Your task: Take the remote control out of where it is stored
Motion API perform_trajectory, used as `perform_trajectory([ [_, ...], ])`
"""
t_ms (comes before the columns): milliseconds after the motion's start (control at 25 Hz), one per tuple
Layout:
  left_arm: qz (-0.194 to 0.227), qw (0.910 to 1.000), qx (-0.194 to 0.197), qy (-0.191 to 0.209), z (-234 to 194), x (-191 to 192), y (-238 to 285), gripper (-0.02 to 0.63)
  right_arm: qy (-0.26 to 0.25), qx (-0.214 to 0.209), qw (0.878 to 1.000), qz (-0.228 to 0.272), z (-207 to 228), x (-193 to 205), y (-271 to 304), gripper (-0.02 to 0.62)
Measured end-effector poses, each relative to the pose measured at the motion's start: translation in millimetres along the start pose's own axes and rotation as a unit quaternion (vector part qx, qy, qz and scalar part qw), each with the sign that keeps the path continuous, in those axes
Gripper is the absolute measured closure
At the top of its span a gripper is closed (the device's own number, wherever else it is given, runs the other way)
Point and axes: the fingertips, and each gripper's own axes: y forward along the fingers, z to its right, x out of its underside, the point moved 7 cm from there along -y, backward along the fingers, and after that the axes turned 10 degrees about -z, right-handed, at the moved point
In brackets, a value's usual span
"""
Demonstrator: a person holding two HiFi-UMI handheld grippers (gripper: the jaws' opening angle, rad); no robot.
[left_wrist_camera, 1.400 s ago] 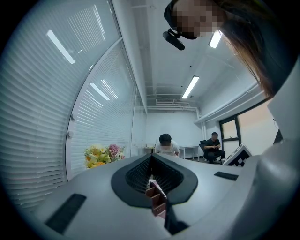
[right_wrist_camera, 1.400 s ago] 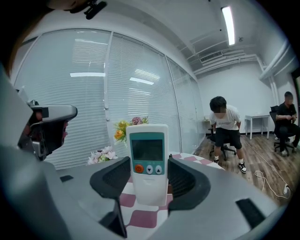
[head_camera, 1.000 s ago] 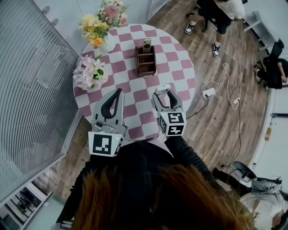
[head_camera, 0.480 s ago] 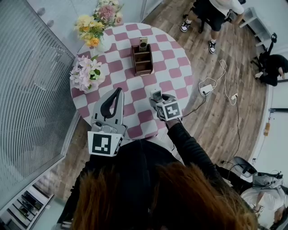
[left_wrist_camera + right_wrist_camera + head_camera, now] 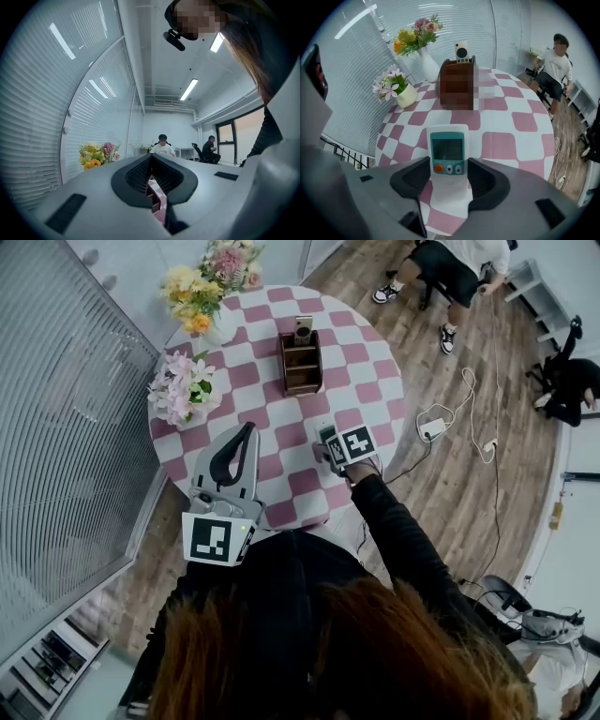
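Remote control (image 5: 448, 154) has sunk lower — holder (image 5: 302, 367), flowers (image 5: 184, 390) beyond

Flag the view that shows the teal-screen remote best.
Right gripper view: the remote sits centred between the jaws, screen and orange button facing the camera. Head view shows only a small sliver beside the marker cube. Left gripper view doesn't show it.

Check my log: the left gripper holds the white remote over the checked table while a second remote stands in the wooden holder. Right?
Wrong gripper: the right gripper holds the white remote, as the right gripper view shows; the left gripper is shut, empty. It is over the checked table, with a second remote in the wooden holder.
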Motion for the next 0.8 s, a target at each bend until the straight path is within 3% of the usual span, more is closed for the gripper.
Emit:
perform_trajectory([
  [440, -0.007, 0.9999, -0.013, 0.005, 5, 0, 0, 0.597, 0.017, -0.020, 0.997, -0.067, 8, -21, 39, 0.337],
  [800, -0.008, 0.9996, -0.025, 0.006, 8, 1, -3, 0.597, 0.017, -0.026, 0.997, -0.072, 9, -22, 48, 0.336],
])
